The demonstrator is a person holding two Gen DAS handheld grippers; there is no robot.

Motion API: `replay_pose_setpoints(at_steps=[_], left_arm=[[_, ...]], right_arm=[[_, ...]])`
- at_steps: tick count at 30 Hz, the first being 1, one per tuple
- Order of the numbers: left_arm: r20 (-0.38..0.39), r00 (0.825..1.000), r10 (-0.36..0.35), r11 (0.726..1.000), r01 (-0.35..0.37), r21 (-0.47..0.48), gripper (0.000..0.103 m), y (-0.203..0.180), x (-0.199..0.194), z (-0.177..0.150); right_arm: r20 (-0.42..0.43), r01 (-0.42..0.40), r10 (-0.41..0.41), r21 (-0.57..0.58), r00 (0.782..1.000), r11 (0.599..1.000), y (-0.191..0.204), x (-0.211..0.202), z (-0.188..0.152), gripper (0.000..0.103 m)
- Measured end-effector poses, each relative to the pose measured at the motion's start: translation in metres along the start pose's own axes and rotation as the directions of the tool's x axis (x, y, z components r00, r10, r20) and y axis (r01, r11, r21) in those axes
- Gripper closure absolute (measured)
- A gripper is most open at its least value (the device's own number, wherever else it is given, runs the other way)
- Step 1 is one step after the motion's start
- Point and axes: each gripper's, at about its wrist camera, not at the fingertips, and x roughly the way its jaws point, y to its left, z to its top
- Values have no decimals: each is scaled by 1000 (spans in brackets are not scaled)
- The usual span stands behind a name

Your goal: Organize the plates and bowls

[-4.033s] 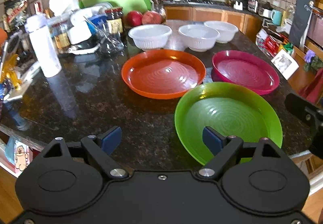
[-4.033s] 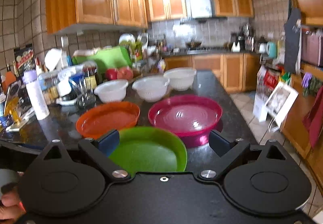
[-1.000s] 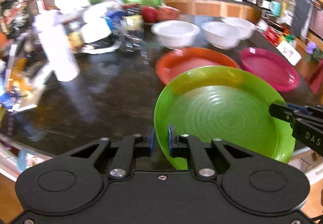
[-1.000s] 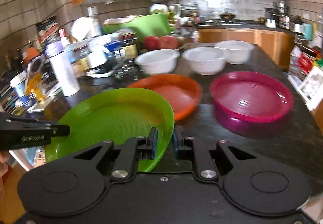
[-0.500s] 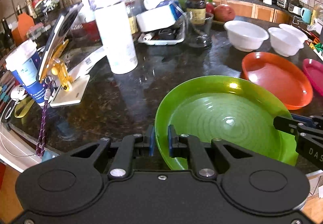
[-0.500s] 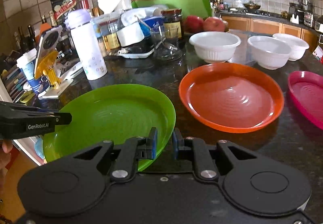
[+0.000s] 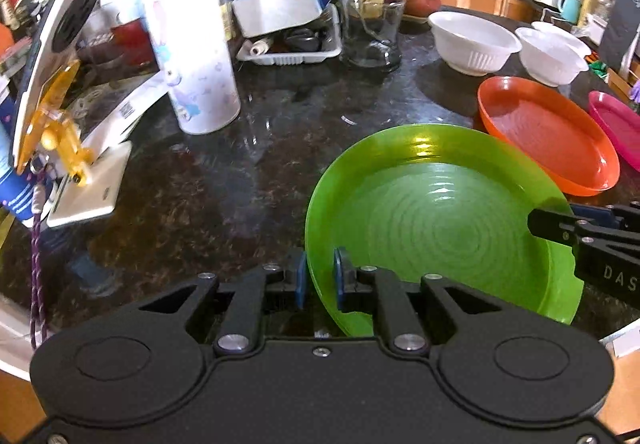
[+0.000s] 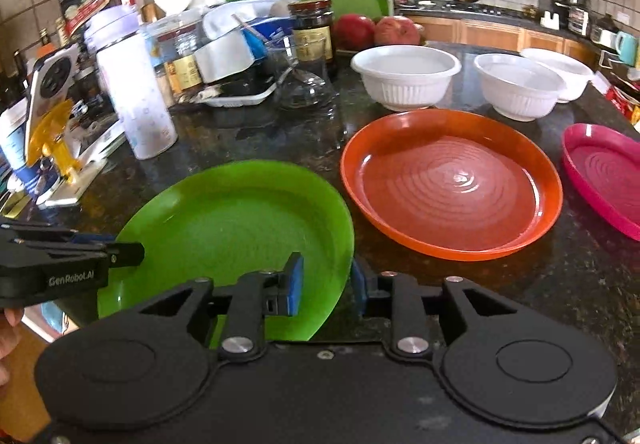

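Lighting is bright and even, both views sharp with strong fisheye bending at the edges. Glare spots sit on the green plate [image 7: 424,204], orange plate [image 8: 452,184] and glossy countertop [image 7: 224,180].

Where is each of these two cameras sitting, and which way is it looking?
Left wrist: on the left gripper, looking along its opening fingers, astride the green plate rim; the right gripper's tip enters at right.
Right wrist: on the right gripper, opening astride the opposite rim, facing the orange plate; left gripper enters at left.
Shared: green plate, orange plate, white bowls, dark counter.
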Motion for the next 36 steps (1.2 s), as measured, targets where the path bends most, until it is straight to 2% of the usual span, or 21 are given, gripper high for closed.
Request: replay_pose_setpoints(at_steps=[3,4,6,11,15,23,25,30,36], left_arm=[[23,1000,-3,1000,2,24,71,0,-4,2],[29,1000,0,1000,0,28,69,1,-5,3],[47,999,-1,1000,0,26,58,2,-7,7],[90,996,-25,999,23,31,56,0,-12,18],[120,991,-66,997,62,34,47,-12,-12,31],[153,982,-107,994,104,28,47,-51,-10,56],[146,984,-106,994,105,14,47,-63,-6,62],[94,993,-74,997,74,0,47,-96,12,77],[55,998,-40,999,39,19,47,-128,29,89]], right_arm=[[27,15,-15,4,1000,1000,0,-5,2,70],[38,24,-24,8,999,1000,0,-8,2,66],[67,31,-33,20,997,999,-2,-15,4,64],[167,78,-90,77,982,994,-15,-33,8,54],[219,121,-144,115,965,986,-32,-42,11,53],[275,167,-204,152,940,974,-87,-45,25,53],[266,162,-199,154,943,975,-102,-42,32,53],[210,109,-136,136,968,985,-144,-22,53,53],[179,76,-94,105,979,992,-171,6,66,53]])
